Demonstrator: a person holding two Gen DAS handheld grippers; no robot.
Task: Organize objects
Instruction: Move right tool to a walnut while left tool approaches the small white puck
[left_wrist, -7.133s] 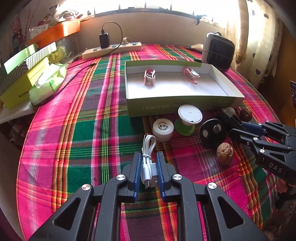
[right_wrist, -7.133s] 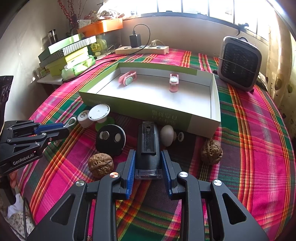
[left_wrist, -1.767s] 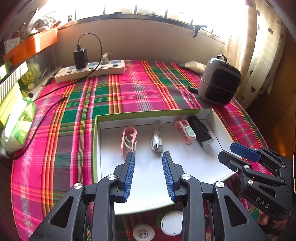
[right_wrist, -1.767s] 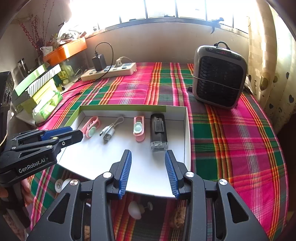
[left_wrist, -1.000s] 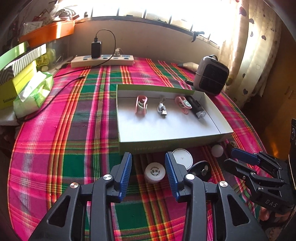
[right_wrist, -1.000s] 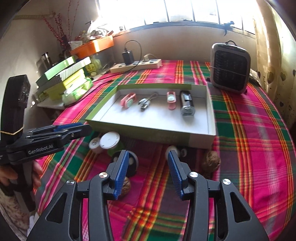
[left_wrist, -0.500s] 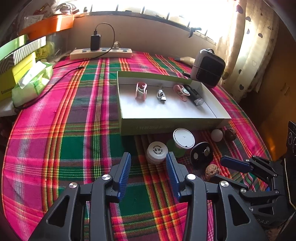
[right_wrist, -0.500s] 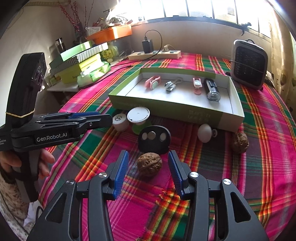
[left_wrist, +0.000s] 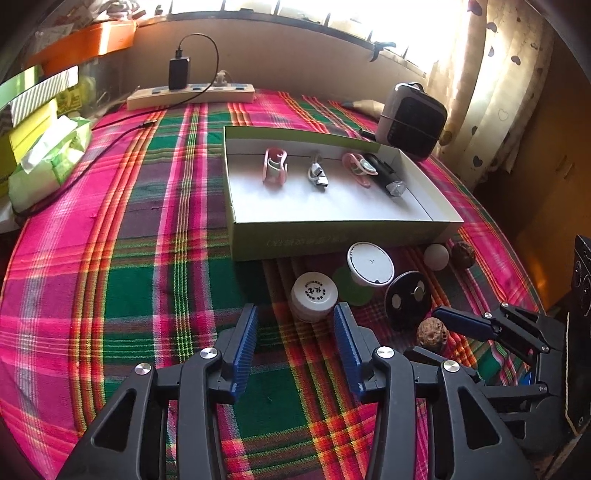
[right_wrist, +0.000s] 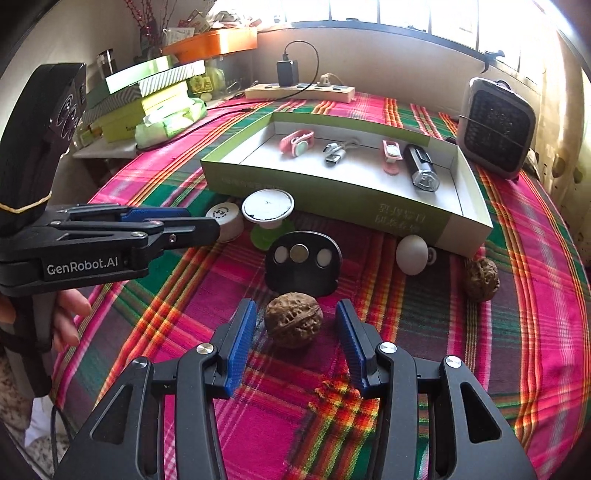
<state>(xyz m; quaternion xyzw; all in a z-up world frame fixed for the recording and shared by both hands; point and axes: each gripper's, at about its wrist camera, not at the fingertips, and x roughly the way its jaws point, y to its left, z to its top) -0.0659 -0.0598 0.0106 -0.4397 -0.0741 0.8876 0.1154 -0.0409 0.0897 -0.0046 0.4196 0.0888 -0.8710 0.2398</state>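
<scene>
A green-walled white tray (left_wrist: 332, 230) (right_wrist: 347, 206) holds two pink clips, a white USB cable (left_wrist: 318, 174) and a black device (right_wrist: 421, 168). In front of it lie a white jar (left_wrist: 314, 300), a white disc on a green base (left_wrist: 370, 264), a black round holder (right_wrist: 303, 267), a white egg shape (right_wrist: 412, 254) and two walnuts. My left gripper (left_wrist: 295, 332) is open, just short of the white jar. My right gripper (right_wrist: 293, 325) is open with its fingers either side of the near walnut (right_wrist: 293, 319), not touching it.
A grey heater (right_wrist: 496, 125) stands behind the tray at the right. A power strip with a charger (left_wrist: 192, 96) lies at the far edge. Stacked boxes and a tissue pack (left_wrist: 48, 158) sit at the left. The second walnut (right_wrist: 480, 278) lies right of the egg shape.
Both grippers have pulled back from the tray and come down toward the loose items in front of it. The right gripper's fingers now flank the near walnut.
</scene>
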